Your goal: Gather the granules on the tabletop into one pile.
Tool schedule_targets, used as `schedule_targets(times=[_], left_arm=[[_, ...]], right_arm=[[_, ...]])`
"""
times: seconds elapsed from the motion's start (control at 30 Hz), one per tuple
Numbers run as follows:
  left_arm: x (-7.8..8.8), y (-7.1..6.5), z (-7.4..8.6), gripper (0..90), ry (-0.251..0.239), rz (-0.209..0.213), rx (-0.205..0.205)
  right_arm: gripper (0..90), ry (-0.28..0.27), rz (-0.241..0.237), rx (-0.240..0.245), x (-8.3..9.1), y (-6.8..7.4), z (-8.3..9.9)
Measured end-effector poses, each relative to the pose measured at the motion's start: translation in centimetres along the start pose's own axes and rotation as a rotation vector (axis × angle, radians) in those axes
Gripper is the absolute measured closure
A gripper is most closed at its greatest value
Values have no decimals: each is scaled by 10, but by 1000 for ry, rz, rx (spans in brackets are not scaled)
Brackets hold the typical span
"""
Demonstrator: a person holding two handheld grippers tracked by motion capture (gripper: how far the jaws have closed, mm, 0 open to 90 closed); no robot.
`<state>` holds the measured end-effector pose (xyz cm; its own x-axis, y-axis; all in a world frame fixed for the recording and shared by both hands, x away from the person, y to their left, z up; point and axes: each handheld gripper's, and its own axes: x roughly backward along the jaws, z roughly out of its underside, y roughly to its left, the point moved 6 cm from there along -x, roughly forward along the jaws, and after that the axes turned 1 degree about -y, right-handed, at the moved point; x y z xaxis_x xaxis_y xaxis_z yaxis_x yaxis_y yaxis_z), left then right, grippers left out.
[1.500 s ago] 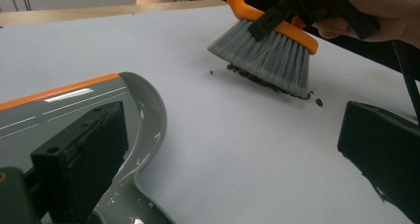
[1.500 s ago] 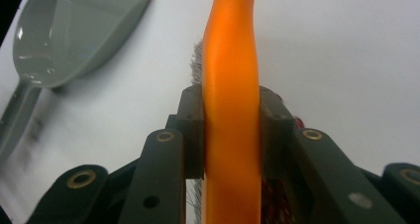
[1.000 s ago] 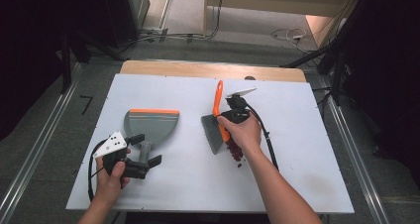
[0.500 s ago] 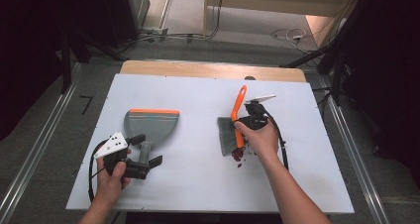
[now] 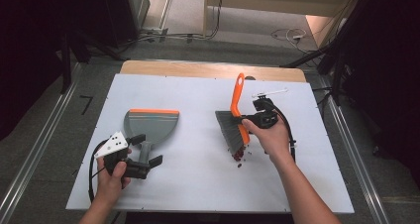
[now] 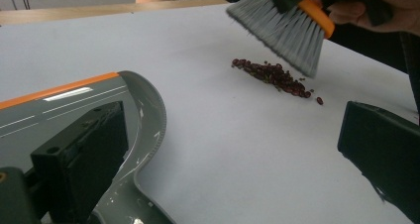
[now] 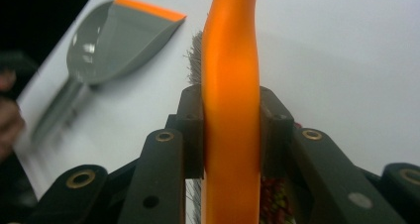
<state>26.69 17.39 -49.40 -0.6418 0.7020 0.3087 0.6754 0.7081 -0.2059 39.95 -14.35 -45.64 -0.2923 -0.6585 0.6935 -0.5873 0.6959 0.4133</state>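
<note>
A grey dustpan (image 5: 151,121) with an orange lip lies on the white table (image 5: 198,184), handle toward me. My left gripper (image 5: 146,149) stands open astride that handle; in the left gripper view (image 6: 233,154) the pan (image 6: 74,105) sits beside its left jaw. My right gripper (image 5: 243,119) is shut on the orange handle of a hand brush (image 5: 236,100), seen clamped between the pads (image 7: 231,135). The grey bristles (image 6: 282,26) hang just above the table. A small heap of dark red beans (image 5: 239,156) (image 6: 275,77) lies below the brush.
A wooden strip (image 5: 213,69) runs along the table's far edge. Metal rails (image 5: 346,135) flank the table on both sides. Cables trail from both grippers. Open white surface lies between the dustpan and the beans.
My right gripper has carried the brush to the right and lifted it off the table, leaving the beans uncovered. The left gripper and dustpan have not moved.
</note>
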Motion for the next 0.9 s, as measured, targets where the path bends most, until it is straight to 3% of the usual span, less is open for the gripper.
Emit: schedule_targets(times=[0.13,0.27,0.33,0.4,0.5,0.7,0.73,0.9], left_arm=[[1,0,0,0,-1,-2,-2],[0,0,-1,0,-3,-2,-1],[-1,-1,0,0,0,-1,-2],[-1,-1,0,0,2,-3,-2],[-2,-1,0,0,3,-3,-3],[-2,-2,0,0,2,-3,-5],[-1,-2,0,0,3,-3,-4],[-1,-2,-1,0,1,-3,-5]], right_arm=[[680,56,40,238,21,15,5],[680,155,46,396,31,20,24],[680,201,89,478,32,20,36],[680,229,120,579,31,19,47],[681,257,123,684,29,22,62],[680,332,42,694,29,33,84],[681,347,48,684,28,34,87],[682,381,53,761,13,38,98]])
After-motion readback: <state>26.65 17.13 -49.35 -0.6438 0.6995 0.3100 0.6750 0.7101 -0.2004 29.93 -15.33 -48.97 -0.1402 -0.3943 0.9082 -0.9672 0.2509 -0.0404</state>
